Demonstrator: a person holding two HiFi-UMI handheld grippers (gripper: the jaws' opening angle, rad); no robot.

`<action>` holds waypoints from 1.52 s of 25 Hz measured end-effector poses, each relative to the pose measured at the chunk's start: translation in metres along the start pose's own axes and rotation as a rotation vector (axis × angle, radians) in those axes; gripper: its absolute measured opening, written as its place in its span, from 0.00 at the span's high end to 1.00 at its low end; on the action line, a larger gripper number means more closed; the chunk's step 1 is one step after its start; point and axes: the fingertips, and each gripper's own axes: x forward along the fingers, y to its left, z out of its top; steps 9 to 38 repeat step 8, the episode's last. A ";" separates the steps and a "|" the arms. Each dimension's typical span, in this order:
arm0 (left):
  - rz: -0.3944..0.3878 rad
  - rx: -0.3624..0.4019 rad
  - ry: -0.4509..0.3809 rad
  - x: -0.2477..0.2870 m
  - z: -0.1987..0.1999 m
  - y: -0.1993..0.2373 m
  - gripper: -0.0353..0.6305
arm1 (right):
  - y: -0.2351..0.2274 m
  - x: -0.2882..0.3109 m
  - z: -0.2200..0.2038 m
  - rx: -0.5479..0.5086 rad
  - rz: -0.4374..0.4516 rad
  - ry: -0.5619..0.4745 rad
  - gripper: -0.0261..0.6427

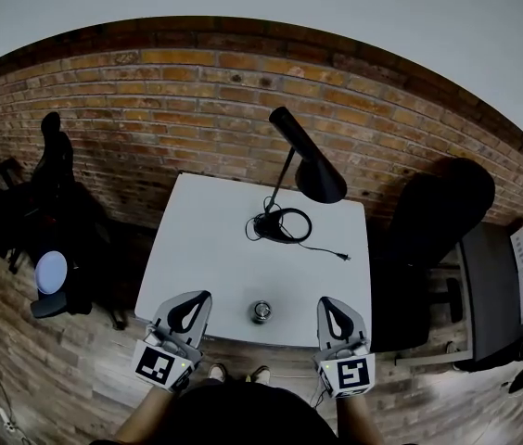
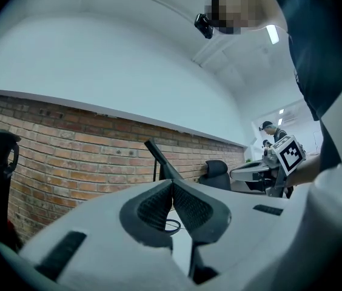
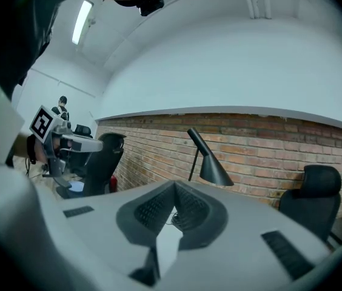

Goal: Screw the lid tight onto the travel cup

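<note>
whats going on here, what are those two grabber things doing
A person stands at a white table with a gripper in each hand. The left gripper and the right gripper are both shut and empty, held at the table's near edge. The travel cup stands on the table between them, untouched. A black desk lamp stands farther back.

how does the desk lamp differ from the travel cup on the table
The desk lamp is black and tall; the travel cup is silvery and small. The lamp stands far back with a cord trailing from it; the cup sits near the front edge. Both rest on the white table.
</note>
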 end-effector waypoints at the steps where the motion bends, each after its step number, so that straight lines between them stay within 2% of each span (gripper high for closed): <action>1: 0.002 0.003 0.001 0.000 0.000 0.001 0.91 | 0.001 0.001 -0.001 -0.003 0.002 0.002 0.94; 38: 0.002 0.015 0.003 0.004 0.002 0.007 0.91 | 0.002 0.006 0.000 0.009 0.003 0.001 0.94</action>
